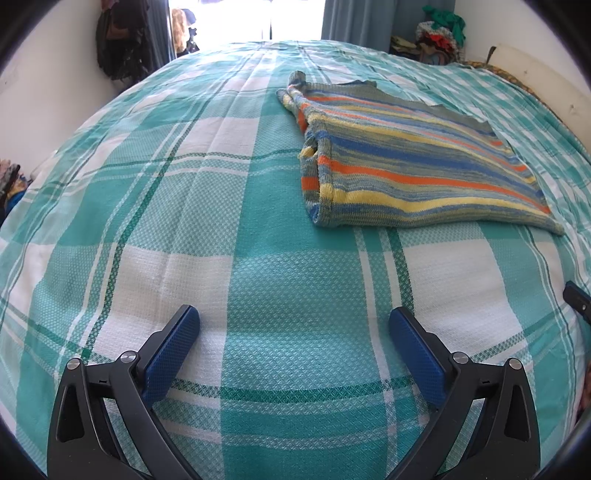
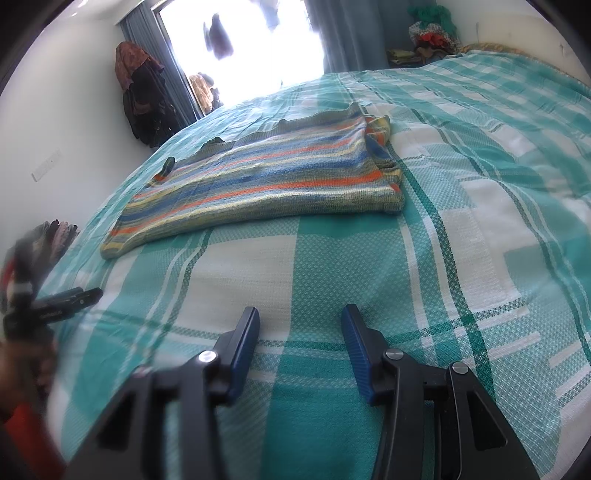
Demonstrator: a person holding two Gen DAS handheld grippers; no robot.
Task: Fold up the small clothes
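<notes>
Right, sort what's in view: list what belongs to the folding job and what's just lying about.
Job:
striped top, lying on the bed
left gripper, open, nothing in it
right gripper, open, nothing in it

Lying about:
checked bedspread
hanging clothes on the wall
clothes pile in the far corner
curtains

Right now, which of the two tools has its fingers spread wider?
The left tool: its blue fingers stand far apart over the bedspread. The right tool shows a narrower gap.

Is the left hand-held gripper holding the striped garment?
No, the left hand-held gripper is open over bare bedspread; the striped garment lies beyond.
</notes>
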